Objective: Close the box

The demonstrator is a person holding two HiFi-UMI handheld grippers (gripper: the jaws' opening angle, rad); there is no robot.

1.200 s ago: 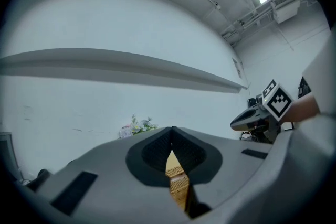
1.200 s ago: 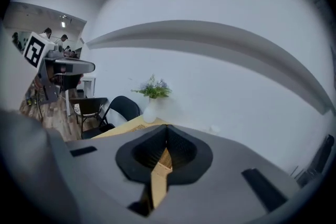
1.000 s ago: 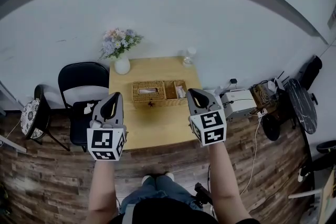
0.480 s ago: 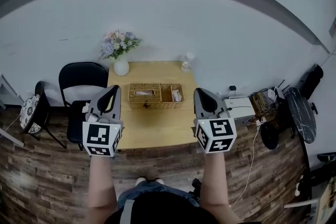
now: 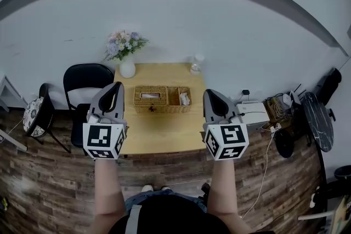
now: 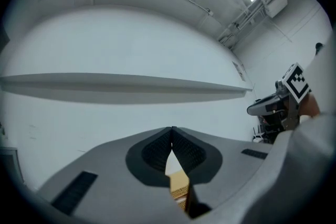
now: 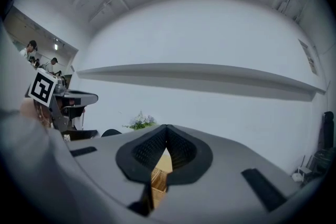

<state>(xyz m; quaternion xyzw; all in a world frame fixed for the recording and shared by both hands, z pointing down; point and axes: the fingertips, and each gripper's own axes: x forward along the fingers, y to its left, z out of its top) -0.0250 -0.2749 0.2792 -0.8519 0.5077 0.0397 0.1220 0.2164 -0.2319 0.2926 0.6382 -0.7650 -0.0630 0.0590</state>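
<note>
A woven wicker box (image 5: 163, 99) sits at the middle of a small wooden table (image 5: 164, 137); its right compartment holds something white. Both grippers hover level above the table's front half, apart from the box. My left gripper (image 5: 116, 88) is to the box's left, jaws shut with nothing in them. My right gripper (image 5: 211, 96) is to its right, also shut and empty. In the left gripper view the closed jaws (image 6: 171, 132) face the white wall, with a sliver of wicker (image 6: 179, 191) below. The right gripper view (image 7: 166, 129) shows the same, with wicker (image 7: 156, 182) under the jaws.
A white vase of flowers (image 5: 126, 57) stands at the table's back left corner and a small glass object (image 5: 196, 63) at the back right. A black chair (image 5: 88, 85) is left of the table. Boxes and cables (image 5: 258, 109) lie on the floor to the right.
Both grippers have risen and tipped upward; the wall and ceiling fill more of each gripper view, and the flowers have dropped out of the left gripper view. Jaws stayed shut.
</note>
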